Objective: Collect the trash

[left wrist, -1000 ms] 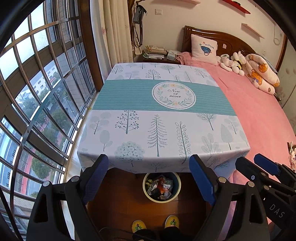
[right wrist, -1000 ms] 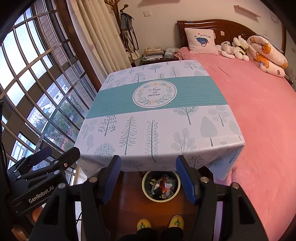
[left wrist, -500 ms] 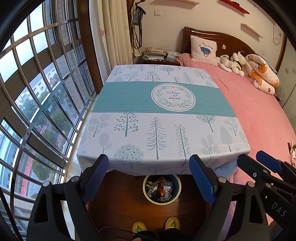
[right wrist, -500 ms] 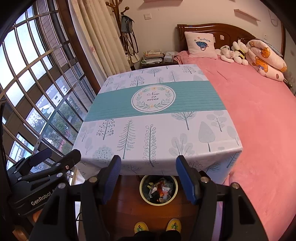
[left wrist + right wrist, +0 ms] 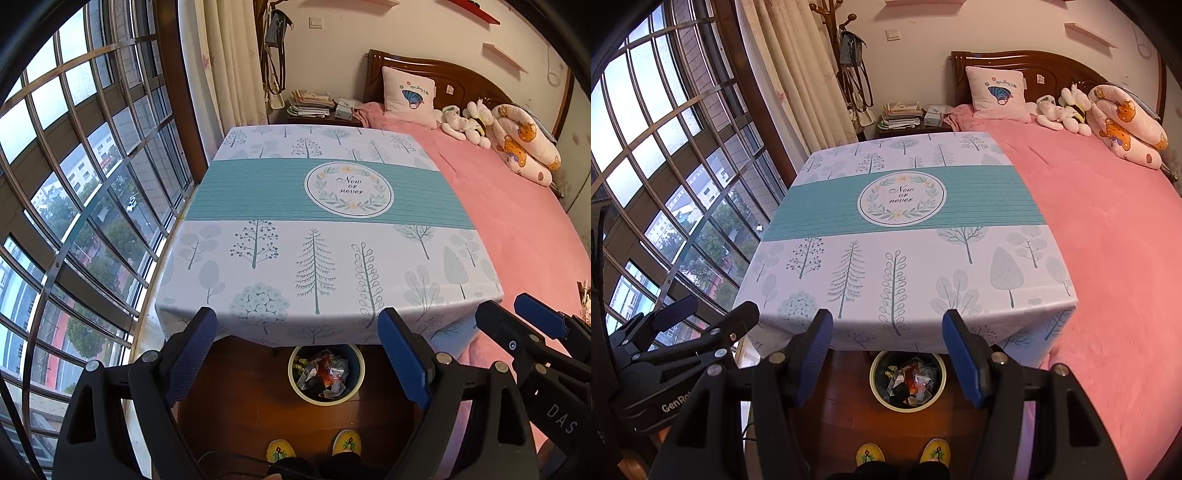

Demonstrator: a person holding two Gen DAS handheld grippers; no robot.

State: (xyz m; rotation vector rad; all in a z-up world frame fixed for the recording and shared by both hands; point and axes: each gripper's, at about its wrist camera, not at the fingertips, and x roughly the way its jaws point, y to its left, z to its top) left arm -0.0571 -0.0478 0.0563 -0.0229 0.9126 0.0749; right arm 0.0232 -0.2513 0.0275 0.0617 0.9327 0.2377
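Jaws apart above table [image 5: 332,258] edge

object: round blue waste bin with pale rim [image 5: 326,373] | pose: upright on dark wooden floor, partly under the table's near edge | contents: crumpled trash wrappers [image 5: 908,380] (clear, dark, one orange-red) piled loosely inside, near the rim

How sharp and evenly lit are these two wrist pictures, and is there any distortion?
Left wrist view: sharp, soft daylight from the window, whose bars bow strongly from the fisheye; dark corners. Right wrist view: equally sharp, the tablecloth evenly lit without glare; the trash bin under the table sits in shade.
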